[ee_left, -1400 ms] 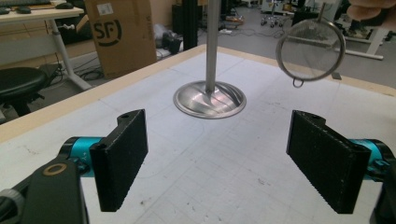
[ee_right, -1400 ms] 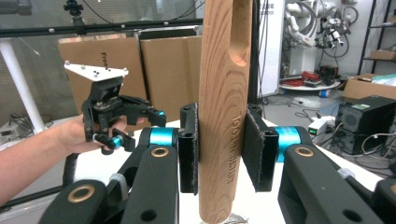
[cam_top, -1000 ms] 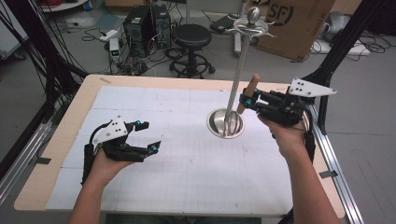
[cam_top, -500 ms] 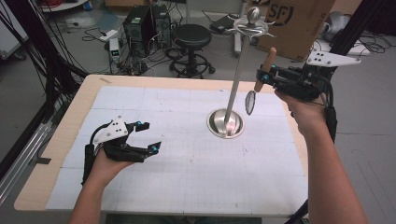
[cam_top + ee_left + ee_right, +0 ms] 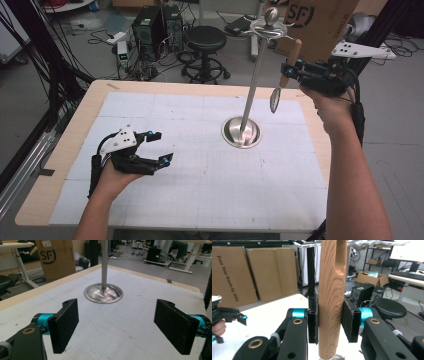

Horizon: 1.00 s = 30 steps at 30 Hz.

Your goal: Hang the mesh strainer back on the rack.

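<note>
Hands work a utensil stand: at 8 o'clock the left gripper (image 5: 152, 148) rests on the table (image 5: 200, 200), jaws wide and empty. Right of the stand (image 5: 250, 90), at 2 o'clock, the right gripper (image 5: 289, 70), jaws clamped on the wooden-handled utensil (image 5: 285, 75), has risen from base level toward the top hooks (image 5: 271, 29), likely to hang it.

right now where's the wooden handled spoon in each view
High view: the spoon hangs upright at upper right, clamped in the right gripper, beside the steel stand.
Left gripper view: not in it.
Right gripper view: its wooden handle stands centre, between the jaws.
Shared landmark: the SF cardboard box, at top left in the left gripper view.
</note>
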Motion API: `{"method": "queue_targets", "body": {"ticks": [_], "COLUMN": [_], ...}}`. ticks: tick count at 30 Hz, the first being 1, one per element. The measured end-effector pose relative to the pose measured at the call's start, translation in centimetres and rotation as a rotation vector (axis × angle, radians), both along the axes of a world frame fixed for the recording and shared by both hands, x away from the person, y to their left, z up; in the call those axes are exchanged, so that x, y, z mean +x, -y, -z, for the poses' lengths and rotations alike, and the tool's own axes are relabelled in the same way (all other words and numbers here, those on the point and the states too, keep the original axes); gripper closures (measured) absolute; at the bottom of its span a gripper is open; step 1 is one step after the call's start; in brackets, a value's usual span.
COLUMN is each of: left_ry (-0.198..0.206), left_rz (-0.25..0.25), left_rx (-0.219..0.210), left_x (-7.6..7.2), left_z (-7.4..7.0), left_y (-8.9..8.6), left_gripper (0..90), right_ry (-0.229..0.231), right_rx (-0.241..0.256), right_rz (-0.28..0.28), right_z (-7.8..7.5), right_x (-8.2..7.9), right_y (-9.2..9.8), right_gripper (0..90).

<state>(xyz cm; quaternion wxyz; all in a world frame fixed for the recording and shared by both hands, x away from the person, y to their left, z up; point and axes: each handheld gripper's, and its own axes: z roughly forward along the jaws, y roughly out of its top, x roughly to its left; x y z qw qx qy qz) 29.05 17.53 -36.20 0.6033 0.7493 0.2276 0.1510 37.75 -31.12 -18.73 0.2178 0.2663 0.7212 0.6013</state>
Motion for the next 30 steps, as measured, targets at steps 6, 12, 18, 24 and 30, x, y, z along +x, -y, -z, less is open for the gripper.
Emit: {"method": "queue_targets", "body": {"ticks": [6, 12, 18, 24, 30], "left_ry": [0.005, 0.011, 0.012, 0.011, 0.011], "left_rz": [0.005, 0.005, 0.002, 0.002, 0.007], "left_rx": [-0.002, -0.03, -0.024, -0.028, -0.027], "left_x": [-0.1, -0.1, -0.1, -0.1, -0.1], "left_z": [0.0, -0.2, -0.2, -0.2, -0.2], "left_y": [0.1, -0.2, -0.3, -0.3, -0.3], "left_gripper": [20.2, 20.2, 20.2, 20.2, 20.2], "right_ry": [-0.005, -0.006, -0.017, -0.03, -0.023], "right_rx": [0.006, 0.017, 0.003, -0.02, -0.028], "right_rz": [0.058, 0.099, 0.11, 0.114, 0.103], "right_z": [-0.2, -0.8, -1.0, -0.7, -0.6], "right_x": [0.4, 0.9, 1.2, 1.6, 1.7], "right_y": [0.8, 1.2, 0.6, 0.2, -0.5], "right_gripper": [69.8, 69.9, 69.9, 69.8, 69.9]}}
